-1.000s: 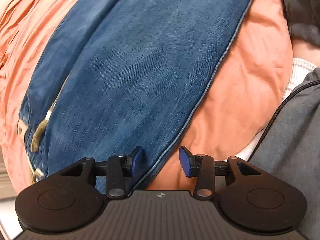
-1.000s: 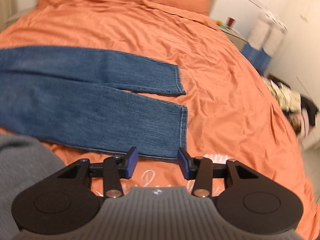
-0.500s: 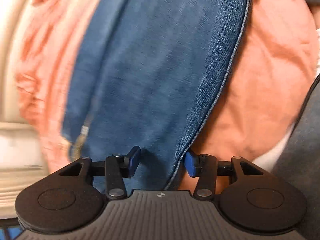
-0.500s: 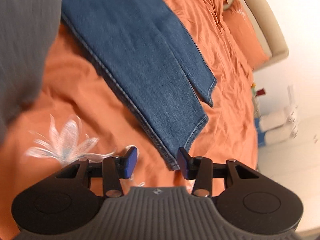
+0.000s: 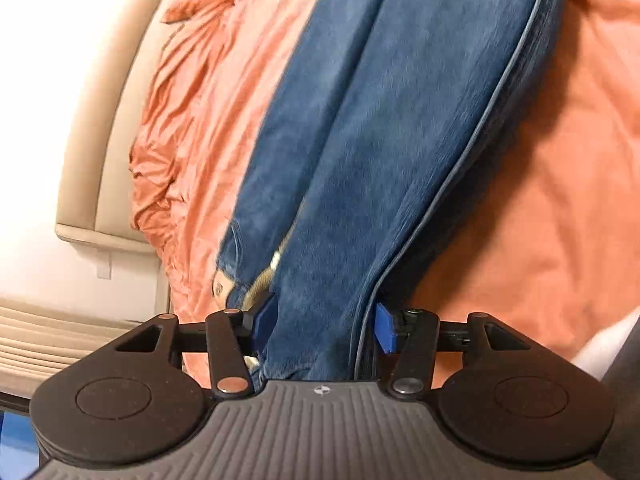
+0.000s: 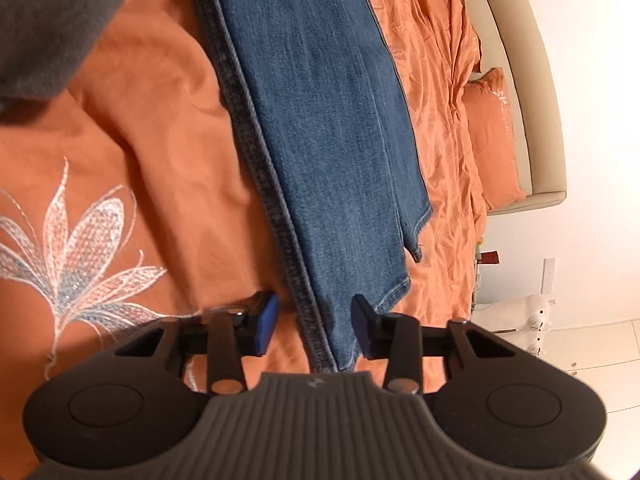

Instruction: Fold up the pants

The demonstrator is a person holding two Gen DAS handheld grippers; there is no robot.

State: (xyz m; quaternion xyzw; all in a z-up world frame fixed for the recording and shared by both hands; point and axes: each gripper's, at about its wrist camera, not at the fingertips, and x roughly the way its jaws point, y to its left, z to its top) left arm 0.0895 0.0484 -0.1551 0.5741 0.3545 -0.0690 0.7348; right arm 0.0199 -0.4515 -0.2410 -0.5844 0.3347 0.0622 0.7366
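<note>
Blue jeans [image 5: 380,140] lie flat on an orange bed cover [image 5: 540,200]. Their waist end, with a button [image 5: 219,288], is nearest in the left wrist view. My left gripper [image 5: 325,328] sits low at that end. Its jaws are opening, with the denim's side seam between them, and the pads do not squeeze it. In the right wrist view the jeans [image 6: 320,120] run away from me, legs side by side. My right gripper [image 6: 314,326] straddles the near leg's hem corner. Its jaws are closing, with a gap still showing at the left pad [image 6: 266,322].
A beige padded bed frame [image 5: 100,120] borders the cover on the left. An orange pillow [image 6: 492,140] leans on the headboard [image 6: 532,80]. White flower embroidery [image 6: 80,248] marks the cover. A grey sleeve [image 6: 48,20] hangs at top left. White furniture [image 6: 580,344] stands beyond the bed.
My left gripper tilted toward the waist end and its jaws spread wider around the seam. My right gripper dropped and rolled onto the near leg's hem, and its jaws narrowed.
</note>
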